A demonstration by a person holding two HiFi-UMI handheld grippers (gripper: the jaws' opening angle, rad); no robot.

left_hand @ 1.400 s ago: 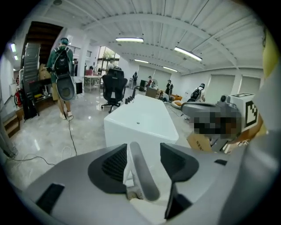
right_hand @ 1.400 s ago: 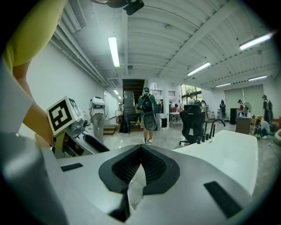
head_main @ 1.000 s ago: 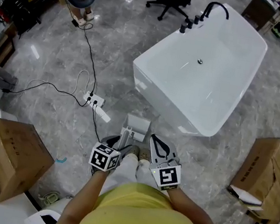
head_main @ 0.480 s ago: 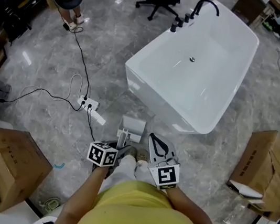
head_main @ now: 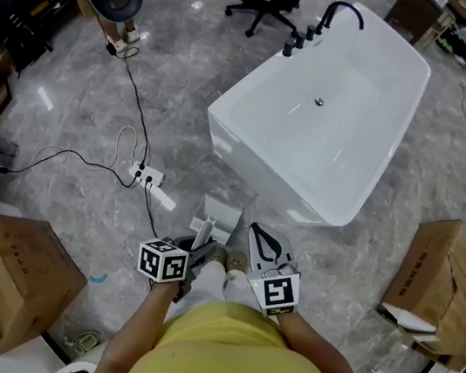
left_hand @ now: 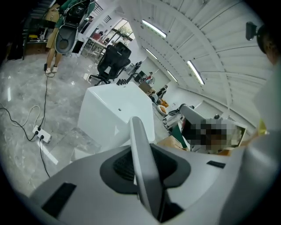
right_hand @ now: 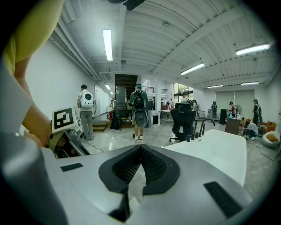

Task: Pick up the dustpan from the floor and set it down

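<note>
Tipped slightly since a second ago, the dustpan (head_main: 223, 213) has its handle upright between the left gripper's (left_hand: 142, 154) closing jaws, while the right gripper (right_hand: 141, 151), shut and empty, hovers just beside.

No lettering can be read; the dark print on the cardboard box (head_main: 430, 276) is too small.

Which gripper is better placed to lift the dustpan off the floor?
Left. The left gripper is closing, with the handle of the dustpan already between its jaws. The right gripper is empty, with its jaws together, off to the side of the handle.
</note>
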